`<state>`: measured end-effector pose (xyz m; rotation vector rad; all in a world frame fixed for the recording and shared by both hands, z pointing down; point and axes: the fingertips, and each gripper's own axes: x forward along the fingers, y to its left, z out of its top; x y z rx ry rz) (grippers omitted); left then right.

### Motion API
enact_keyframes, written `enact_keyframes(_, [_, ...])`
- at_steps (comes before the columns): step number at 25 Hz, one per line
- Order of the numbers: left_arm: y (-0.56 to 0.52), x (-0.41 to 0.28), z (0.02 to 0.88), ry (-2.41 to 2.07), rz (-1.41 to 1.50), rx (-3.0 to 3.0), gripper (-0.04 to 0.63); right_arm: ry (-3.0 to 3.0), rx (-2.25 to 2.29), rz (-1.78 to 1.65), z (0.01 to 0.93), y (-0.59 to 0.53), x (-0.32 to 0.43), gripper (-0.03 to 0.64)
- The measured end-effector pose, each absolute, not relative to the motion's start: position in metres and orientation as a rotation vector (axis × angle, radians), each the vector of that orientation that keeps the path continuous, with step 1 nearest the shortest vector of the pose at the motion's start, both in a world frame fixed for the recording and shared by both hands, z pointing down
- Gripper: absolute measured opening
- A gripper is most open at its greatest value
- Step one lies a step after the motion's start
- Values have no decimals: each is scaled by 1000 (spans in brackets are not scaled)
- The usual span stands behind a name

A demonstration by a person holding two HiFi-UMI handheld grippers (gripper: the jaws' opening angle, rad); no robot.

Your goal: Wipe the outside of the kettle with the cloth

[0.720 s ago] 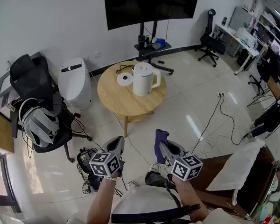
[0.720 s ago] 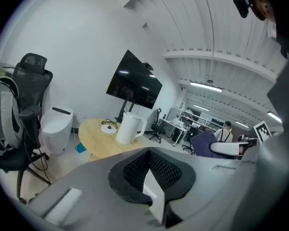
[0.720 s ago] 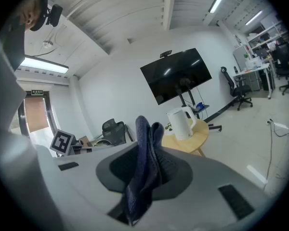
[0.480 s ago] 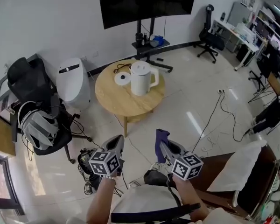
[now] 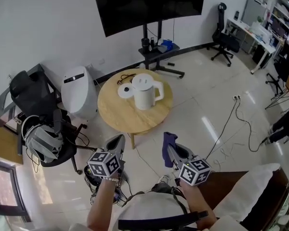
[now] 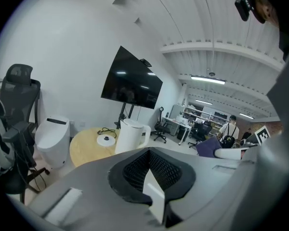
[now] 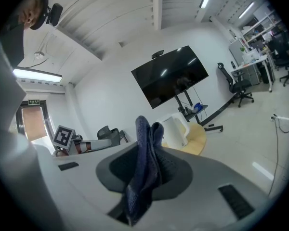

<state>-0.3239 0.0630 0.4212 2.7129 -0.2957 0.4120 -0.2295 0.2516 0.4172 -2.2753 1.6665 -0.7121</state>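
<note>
A white electric kettle (image 5: 145, 90) stands upright on a round wooden table (image 5: 116, 113), its handle to the right; it also shows far ahead as the kettle (image 6: 131, 135) and the kettle (image 7: 175, 130). My right gripper (image 5: 170, 147) is shut on a dark blue cloth (image 5: 168, 146), which stands up between the jaws as the cloth (image 7: 145, 167). My left gripper (image 5: 114, 144) is shut with nothing in it. Both grippers hang side by side over the floor, well short of the table.
A white kettle base (image 5: 125, 90) with a black cable lies on the table left of the kettle. A white bin (image 5: 79, 93) and a black office chair (image 5: 43, 124) stand left. A TV stand (image 5: 156, 52) is behind the table. Cables (image 5: 238, 121) trail on the floor right.
The table and kettle sit a little lower and nearer in the head view than before. Both grippers keep their places side by side, the cloth still held in the right one.
</note>
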Motion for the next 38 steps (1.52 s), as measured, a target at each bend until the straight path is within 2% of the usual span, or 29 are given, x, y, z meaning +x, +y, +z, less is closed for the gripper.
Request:
enact_keyframes(8, [34, -249, 407, -277, 408, 2778, 0, 1658, -2272, -713, 424, 245, -170, 80])
enact_keyframes(27, [-120, -115, 419, 230, 570, 2871, 0, 1289, -2533, -697, 437, 119, -121, 80])
enact_keyframes(33, [-114, -58, 429, 633, 654, 2857, 0, 1104, -2610, -673, 449, 93, -103, 80])
enact_keyframes(38, [-105, -31, 451, 736, 754, 2833, 0, 997, -2605, -611, 448, 75, -71, 80])
